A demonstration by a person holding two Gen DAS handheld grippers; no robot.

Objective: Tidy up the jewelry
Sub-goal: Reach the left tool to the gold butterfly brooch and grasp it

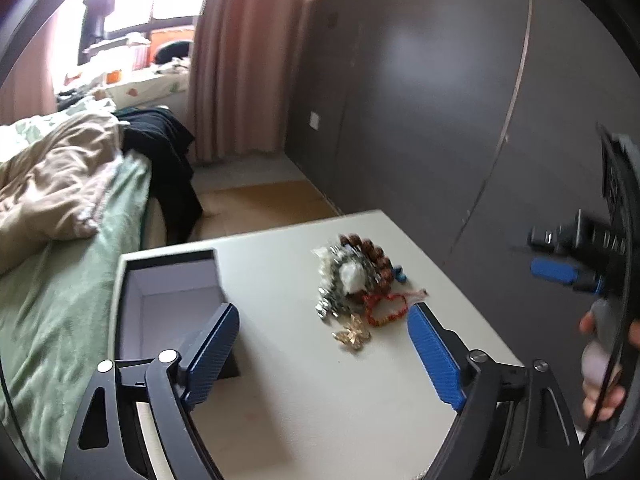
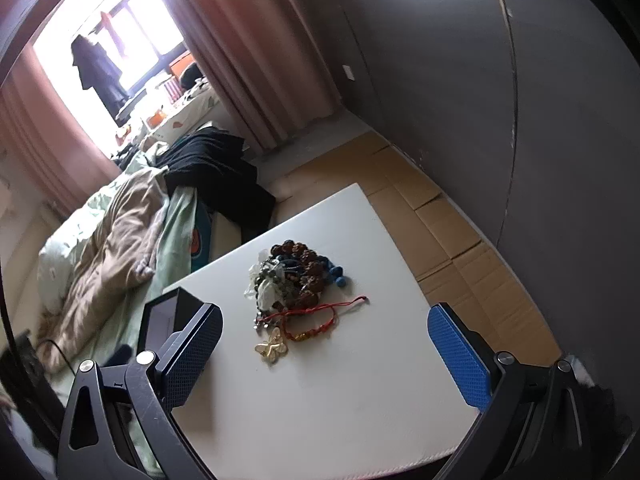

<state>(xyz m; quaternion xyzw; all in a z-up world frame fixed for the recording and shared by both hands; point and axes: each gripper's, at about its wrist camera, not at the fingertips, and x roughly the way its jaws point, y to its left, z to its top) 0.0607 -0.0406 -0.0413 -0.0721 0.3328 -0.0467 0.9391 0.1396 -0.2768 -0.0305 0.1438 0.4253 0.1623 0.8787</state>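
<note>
A pile of jewelry [image 1: 354,276] lies on the white table [image 1: 304,400]: brown bead bracelets, silver pieces, a red string bracelet [image 1: 386,310] and a gold butterfly piece [image 1: 352,336]. The pile also shows in the right wrist view [image 2: 292,280], with the butterfly [image 2: 273,347] nearest. An open dark box [image 1: 168,300] with a pale lining stands at the table's left; it also shows in the right wrist view [image 2: 168,320]. My left gripper [image 1: 324,344] is open and empty above the table, short of the pile. My right gripper [image 2: 324,344] is open and empty, short of the butterfly.
A bed [image 1: 60,216] with a green sheet and beige duvet lies left of the table. A dark grey wall [image 1: 440,100] stands behind and to the right. Cardboard [image 2: 460,232] covers the floor beside the table. The right gripper's body [image 1: 600,264] shows at the left wrist view's right edge.
</note>
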